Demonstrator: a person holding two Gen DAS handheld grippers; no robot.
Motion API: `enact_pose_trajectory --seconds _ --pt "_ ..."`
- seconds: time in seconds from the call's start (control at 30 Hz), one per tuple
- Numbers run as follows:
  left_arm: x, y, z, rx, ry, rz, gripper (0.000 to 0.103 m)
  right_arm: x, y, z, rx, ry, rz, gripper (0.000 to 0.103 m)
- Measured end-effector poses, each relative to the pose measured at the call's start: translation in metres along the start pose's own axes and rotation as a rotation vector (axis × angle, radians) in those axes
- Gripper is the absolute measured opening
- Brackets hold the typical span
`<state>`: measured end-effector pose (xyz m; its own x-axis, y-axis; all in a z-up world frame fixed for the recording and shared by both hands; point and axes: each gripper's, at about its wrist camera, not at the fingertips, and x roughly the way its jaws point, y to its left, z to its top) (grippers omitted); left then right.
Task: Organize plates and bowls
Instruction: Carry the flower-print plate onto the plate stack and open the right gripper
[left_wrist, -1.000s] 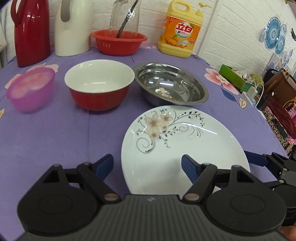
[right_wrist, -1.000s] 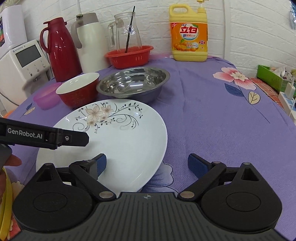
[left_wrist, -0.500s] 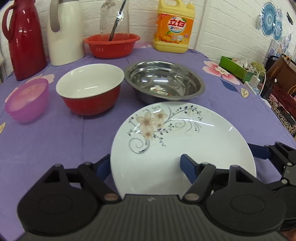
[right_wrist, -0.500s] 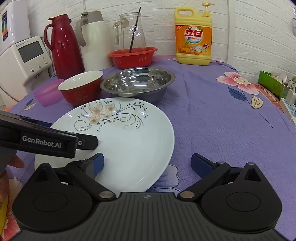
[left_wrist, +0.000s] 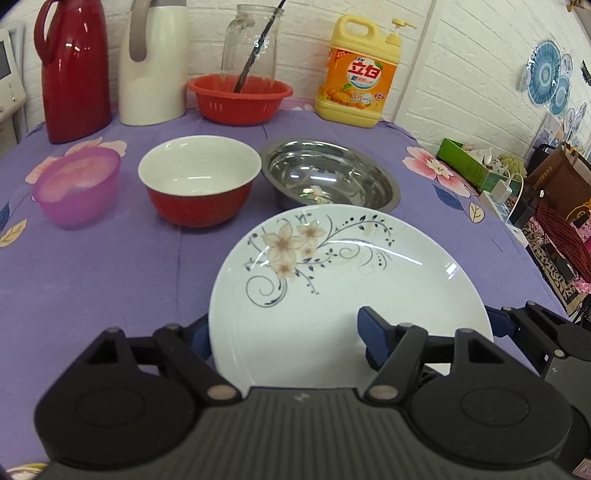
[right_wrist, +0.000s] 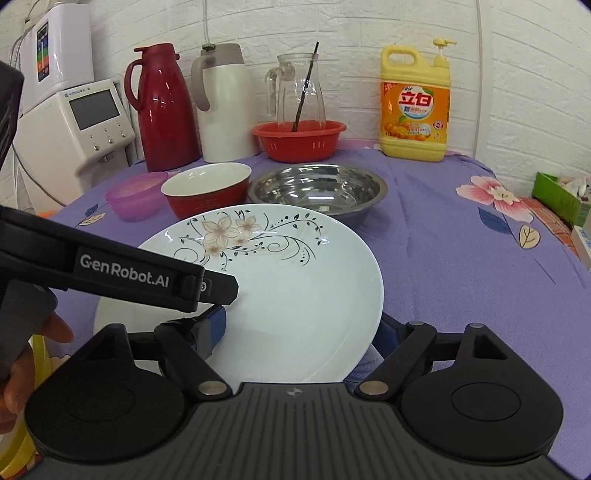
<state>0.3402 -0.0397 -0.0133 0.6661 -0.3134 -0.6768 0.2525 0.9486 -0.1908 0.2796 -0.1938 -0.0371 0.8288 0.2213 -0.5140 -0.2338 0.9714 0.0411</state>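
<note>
The plate (left_wrist: 351, 280) sits low in the middle of both views, its near edge between the two grippers. The left gripper (left_wrist: 284, 339) is closing on that edge – one finger under, one on top. The right gripper (right_wrist: 303, 328) does the same, but I cannot tell if it pinches.

A white brick wall (right_wrist: 369, 44) stands behind the table. The table wears a purple cloth with pink flowers (right_wrist: 461, 251). A white machine with a small screen (right_wrist: 85, 122) sits by the wall. Blue round paper fans (left_wrist: 550, 79) hang on the side wall. Bright light shines on everything.
</note>
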Motion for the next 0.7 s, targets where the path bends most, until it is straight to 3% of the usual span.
enact_pose_trajectory --seconds 0.4,0.7 --pt "-0.043 0.020 -0.009 -0.024 -0.038 0.016 0.070 -0.022 0.029 0.008 -0.022 -0.029 0.027 0.103" --pt "-0.110 0.059 -0.045 -0.066 -0.075 0.057 0.070 -0.053 0.088 0.000 -0.055 -0.041 0.096 0.103"
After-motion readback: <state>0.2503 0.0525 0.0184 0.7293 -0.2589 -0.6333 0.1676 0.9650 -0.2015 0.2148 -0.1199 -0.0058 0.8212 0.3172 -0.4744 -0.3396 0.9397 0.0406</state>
